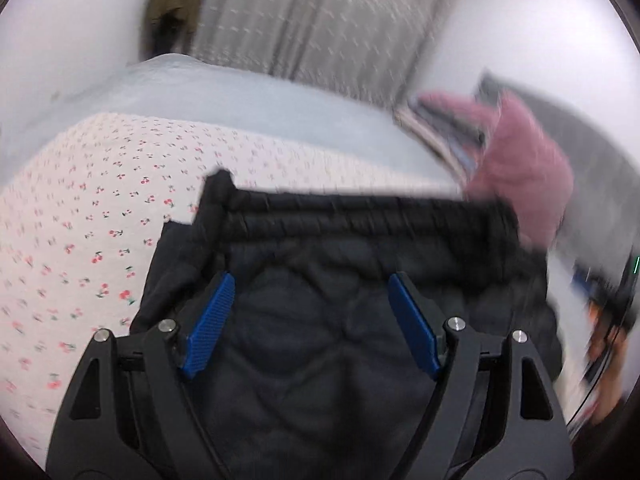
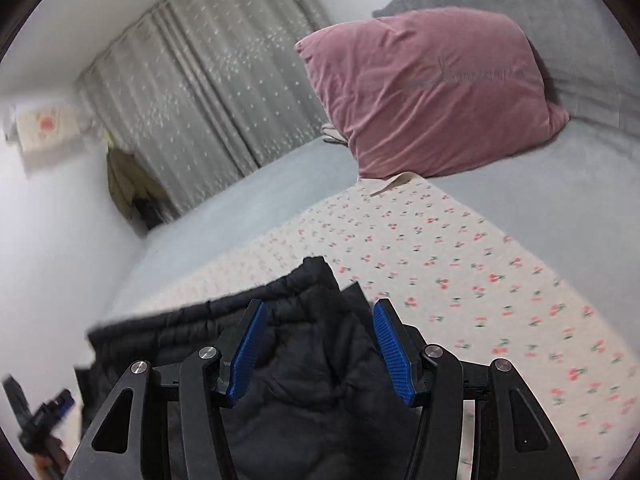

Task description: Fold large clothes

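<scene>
A pair of black padded trousers (image 1: 340, 320) lies on a bed, on top of a white sheet printed with small red cherries (image 1: 80, 220). The elastic, gathered waistband (image 1: 360, 212) runs straight across, facing away from the person, so the garment seems laid out flat, ready for folding.

The left tongs (image 1: 310, 316) hang just above the dark fabric below the waistband, blue pads spread wide apart, nothing between them. The right tongs (image 2: 316, 344) are likewise spread open and holding nothing, poised over one corner of the waistband (image 2: 316, 276), where the cloth bunches up slightly. Whether either tool touches the fabric cannot be told.

Both tools point the same way and sit at opposite parts of the waist end. That placement looks chosen so each can pinch a side of the waistband and carry it over together, keeping the fold even. No fold appears made yet, so the task looks near its start.

Beyond the trousers a pink velvet pillow (image 2: 432, 92) leans at the head of the bed on a pale blue blanket (image 2: 260, 192). Grey dotted curtains (image 2: 192, 92) hang behind. The left view is blurred, so its finer detail is unclear.
</scene>
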`<state>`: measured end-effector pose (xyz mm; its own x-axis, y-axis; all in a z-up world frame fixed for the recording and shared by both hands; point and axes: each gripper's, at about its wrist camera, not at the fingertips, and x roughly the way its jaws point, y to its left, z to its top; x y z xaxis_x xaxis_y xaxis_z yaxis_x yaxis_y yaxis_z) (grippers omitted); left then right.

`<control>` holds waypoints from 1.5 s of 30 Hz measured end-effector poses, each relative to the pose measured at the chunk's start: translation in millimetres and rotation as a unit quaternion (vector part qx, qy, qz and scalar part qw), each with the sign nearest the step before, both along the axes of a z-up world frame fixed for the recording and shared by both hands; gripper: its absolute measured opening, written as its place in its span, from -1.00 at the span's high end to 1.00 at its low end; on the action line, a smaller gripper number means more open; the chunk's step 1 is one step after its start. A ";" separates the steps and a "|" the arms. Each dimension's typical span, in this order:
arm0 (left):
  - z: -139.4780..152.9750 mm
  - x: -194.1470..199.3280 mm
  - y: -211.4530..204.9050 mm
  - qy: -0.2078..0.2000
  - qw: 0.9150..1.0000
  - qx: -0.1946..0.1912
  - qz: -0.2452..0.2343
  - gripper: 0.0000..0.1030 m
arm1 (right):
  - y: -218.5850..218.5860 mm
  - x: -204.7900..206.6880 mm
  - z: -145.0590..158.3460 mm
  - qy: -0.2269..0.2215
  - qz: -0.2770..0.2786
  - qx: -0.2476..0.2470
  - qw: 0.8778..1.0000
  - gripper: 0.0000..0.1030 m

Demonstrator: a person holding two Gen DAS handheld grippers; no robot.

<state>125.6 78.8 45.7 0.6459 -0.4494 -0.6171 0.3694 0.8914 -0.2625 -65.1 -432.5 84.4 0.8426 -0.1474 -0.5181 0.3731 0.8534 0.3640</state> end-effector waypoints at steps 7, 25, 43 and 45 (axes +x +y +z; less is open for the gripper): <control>-29.9 -16.2 -56.2 0.043 0.985 0.112 -0.124 -0.54 | 49.9 4.9 -11.2 0.101 0.073 -0.068 0.990 -0.18; -28.8 9.3 48.4 0.055 0.993 0.053 0.087 -0.54 | 6.1 -12.7 -47.2 0.139 -0.005 -0.020 0.990 -0.18; -36.1 39.8 37.6 -0.022 0.981 0.042 0.187 0.73 | 47.6 58.8 -49.0 0.092 -0.076 -0.178 0.977 0.85; -59.6 54.7 32.0 0.035 0.976 0.086 0.196 0.62 | 39.4 70.3 -74.6 0.144 -0.076 -0.162 0.973 0.78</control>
<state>180.2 110.8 -13.9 0.7017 -0.0623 -0.7097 -0.0224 0.9937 -0.1095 5.1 -393.2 9.9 0.6250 -0.4543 -0.6348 0.5511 0.8327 -0.0533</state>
